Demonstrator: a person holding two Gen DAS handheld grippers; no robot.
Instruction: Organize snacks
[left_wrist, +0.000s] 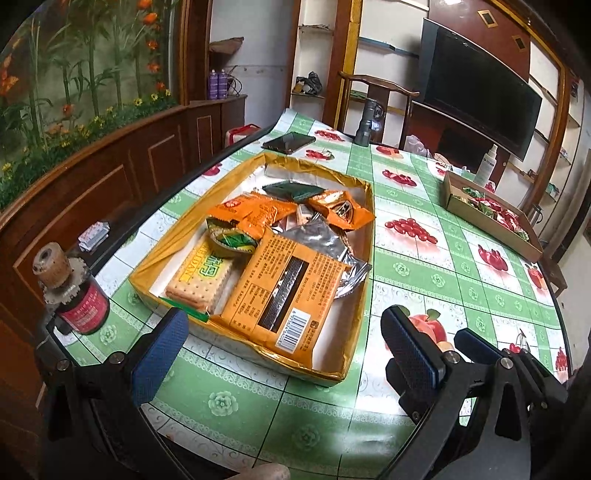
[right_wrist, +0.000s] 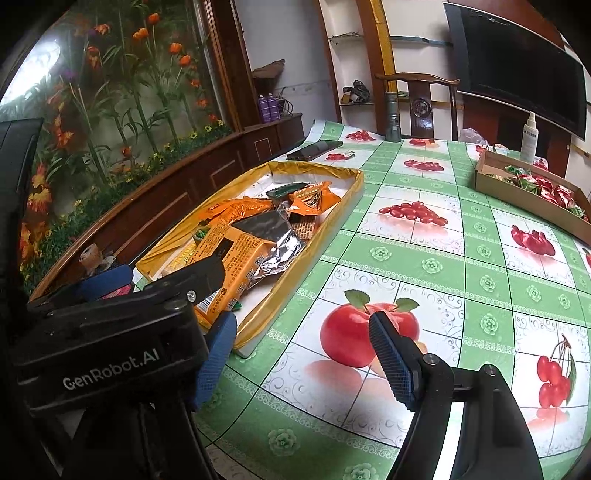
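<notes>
Mostly orange snack packets (left_wrist: 280, 291) lie jumbled inside the gold-rimmed tray (left_wrist: 364, 280).

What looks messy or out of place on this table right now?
The gold-rimmed tray holds snacks heaped at angles instead of in rows. A large orange packet leans on a cracker pack, with a crumpled silver wrapper beside it. A medicine bottle stands by the table edge, not a snack. Nothing looks spilled.

Tray (left_wrist: 364, 258): on the bench (left_wrist: 436, 280).
Snack packets (left_wrist: 280, 273): heaped in the tray.
Phone (left_wrist: 290, 142): behind the tray.
Bottle (left_wrist: 77, 299): left of the tray.
Box (left_wrist: 480, 218): well right of the tray.
Spray bottle (left_wrist: 487, 166): behind the box.
</notes>
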